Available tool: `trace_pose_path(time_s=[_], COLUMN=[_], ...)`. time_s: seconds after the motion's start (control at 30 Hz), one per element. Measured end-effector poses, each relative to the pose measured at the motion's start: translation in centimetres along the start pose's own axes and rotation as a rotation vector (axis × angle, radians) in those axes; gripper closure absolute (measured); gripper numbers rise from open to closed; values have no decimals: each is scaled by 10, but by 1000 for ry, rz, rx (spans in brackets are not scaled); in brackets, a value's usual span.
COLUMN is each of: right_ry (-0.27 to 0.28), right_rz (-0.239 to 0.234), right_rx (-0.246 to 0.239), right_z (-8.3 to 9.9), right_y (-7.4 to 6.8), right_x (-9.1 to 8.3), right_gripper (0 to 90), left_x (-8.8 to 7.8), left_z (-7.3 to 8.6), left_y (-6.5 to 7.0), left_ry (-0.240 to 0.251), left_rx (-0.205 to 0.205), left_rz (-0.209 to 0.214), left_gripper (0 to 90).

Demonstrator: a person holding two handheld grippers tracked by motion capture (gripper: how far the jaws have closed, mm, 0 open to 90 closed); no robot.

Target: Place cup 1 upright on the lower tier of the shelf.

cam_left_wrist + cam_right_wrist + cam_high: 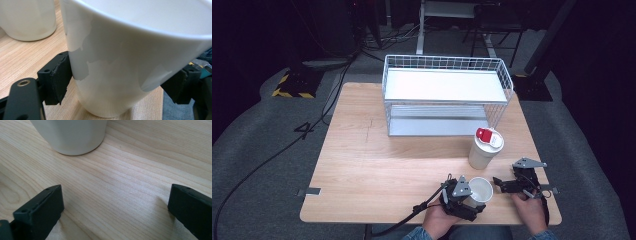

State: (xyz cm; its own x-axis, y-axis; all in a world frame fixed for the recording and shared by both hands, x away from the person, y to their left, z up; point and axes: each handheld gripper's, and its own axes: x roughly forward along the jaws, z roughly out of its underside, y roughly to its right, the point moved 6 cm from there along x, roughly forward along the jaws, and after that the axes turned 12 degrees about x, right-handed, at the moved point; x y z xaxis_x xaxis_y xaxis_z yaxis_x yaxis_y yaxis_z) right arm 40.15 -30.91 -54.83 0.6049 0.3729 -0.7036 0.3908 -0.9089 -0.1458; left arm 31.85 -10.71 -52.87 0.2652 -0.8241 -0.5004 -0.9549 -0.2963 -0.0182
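Near the table's front edge stands an open white cup [480, 190] [130, 62], upright on the wood. My left gripper [476, 198] [120, 85] is shut on it, one black pad [58, 80] pressed to each side of its lower wall. Just to the right, my right gripper [501, 183] [115, 210] rests low over the table with its jaws wide open and bare wood between them. A taller white cup [483, 152] [70, 135] [27, 20] with a red and white lid [489, 136] stands a little farther back, in front of the right gripper.
A white wire basket shelf [447, 95] with two levels stands at the back middle of the wooden table [377, 165]. A black cable [272, 155] trails over the grey floor at the left. The table's front edge lies right under both hands.
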Motion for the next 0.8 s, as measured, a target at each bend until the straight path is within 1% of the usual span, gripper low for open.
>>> trace_pose_path(time_s=[0.17,0.23,0.3,0.43,0.57,0.63,0.67,0.8], right_ry=[-1,0,0,-1,0,-1,-1,0], right_rz=[0,0,0,0,0,1,0,0], right_rx=[0,0,0,0,0,-1,-1,1], right_z=[0,0,0,0,0,0,0,0], right_y=[0,0,0,0,0,0,0,0], right_x=[0,0,0,0,0,0,0,0], right_gripper=[6,6,6,6,6,6,6,6], left_x=[-2,-3,-4,-5,-6,-7,-8,-14], left_z=[0,-2,-2,-2,-2,-3,-4,-7], left_y=[1,1,1,2,2,3,3,2], left_ry=[16,32,31,25,20,23,29,47], left_rx=[9,13,5,13,9,10,17,9], left_rz=[-8,-4,2,0,0,-1,-7,-12], left_gripper=[212,219,222,224,226,227,227,227])
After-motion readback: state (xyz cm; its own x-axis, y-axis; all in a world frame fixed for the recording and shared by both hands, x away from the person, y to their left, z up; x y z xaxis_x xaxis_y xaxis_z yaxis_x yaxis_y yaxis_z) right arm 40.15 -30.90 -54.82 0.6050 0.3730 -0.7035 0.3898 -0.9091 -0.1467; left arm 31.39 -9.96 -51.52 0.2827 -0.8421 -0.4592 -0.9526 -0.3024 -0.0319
